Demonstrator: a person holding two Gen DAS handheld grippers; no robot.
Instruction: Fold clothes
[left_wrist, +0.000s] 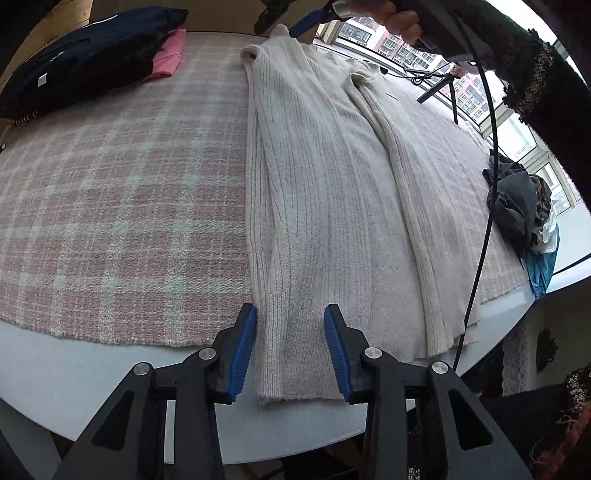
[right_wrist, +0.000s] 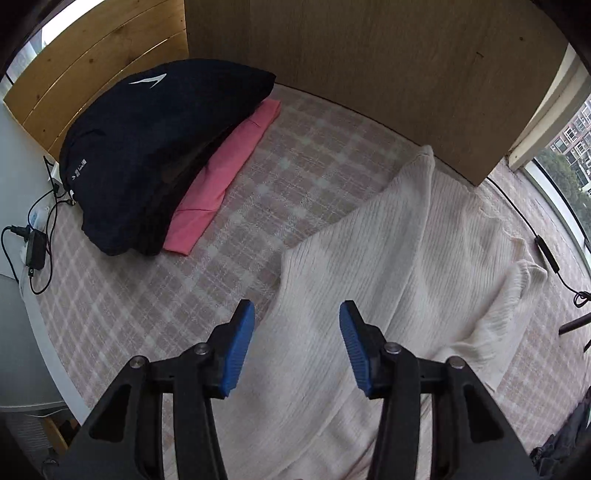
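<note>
A cream ribbed knit sweater (left_wrist: 332, 192) lies lengthwise on the pink plaid cloth (left_wrist: 110, 184), both sleeves folded in over the body. My left gripper (left_wrist: 291, 350) is open just above the sweater's near hem, its blue pads on either side of the left folded sleeve. In the right wrist view the same sweater (right_wrist: 388, 277) lies below my right gripper (right_wrist: 297, 343), which is open and empty over its upper part. The right gripper also shows at the top of the left wrist view (left_wrist: 295, 18), held by a hand.
A folded stack of dark navy clothes (right_wrist: 155, 147) on a pink garment (right_wrist: 229, 162) sits at the far left of the table. A pile of grey and blue clothes (left_wrist: 524, 218) lies at the right edge. A black cable (left_wrist: 484, 206) hangs over the sweater's right side. A wooden panel (right_wrist: 369, 74) stands behind.
</note>
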